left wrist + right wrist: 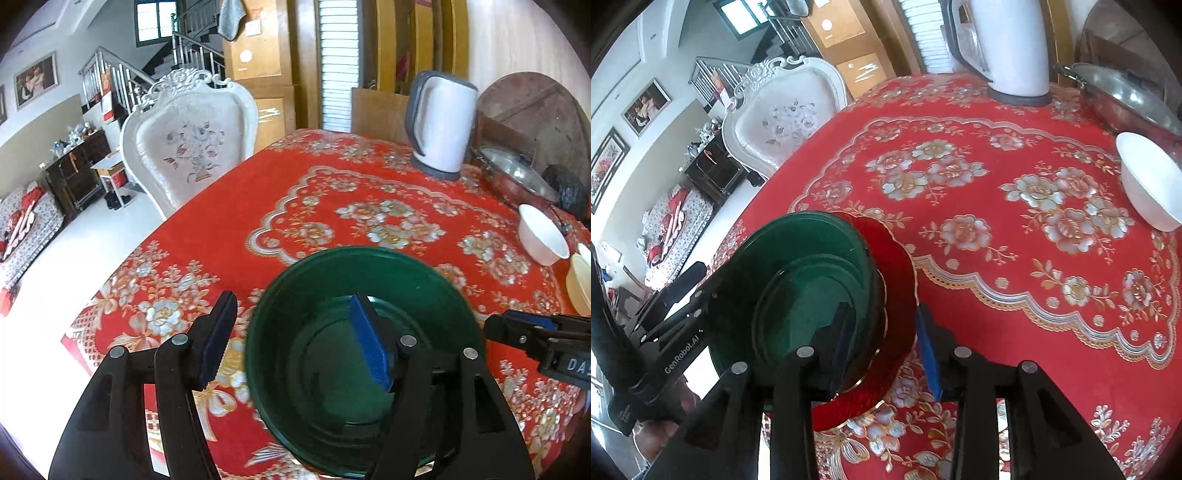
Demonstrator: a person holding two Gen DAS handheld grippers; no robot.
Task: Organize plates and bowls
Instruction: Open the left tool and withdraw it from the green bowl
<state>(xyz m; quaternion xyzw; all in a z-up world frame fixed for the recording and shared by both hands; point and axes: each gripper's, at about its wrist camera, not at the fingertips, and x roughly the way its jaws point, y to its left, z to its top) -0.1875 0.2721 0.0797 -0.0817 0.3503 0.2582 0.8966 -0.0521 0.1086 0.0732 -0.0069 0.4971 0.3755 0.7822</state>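
Because the green bowl (364, 354) now sits nested on the red plate (897, 273) near the table's (332, 173) near edge, both grippers straddle its rim without pressing: the left gripper (295, 339) has wide jaws, the right gripper (884, 350) narrower ones, each pad clear of the rim, likely letting go. Farther off, toward the right edge, a white bowl (1152, 184) waits, with a kettle (439, 122) at the far edge
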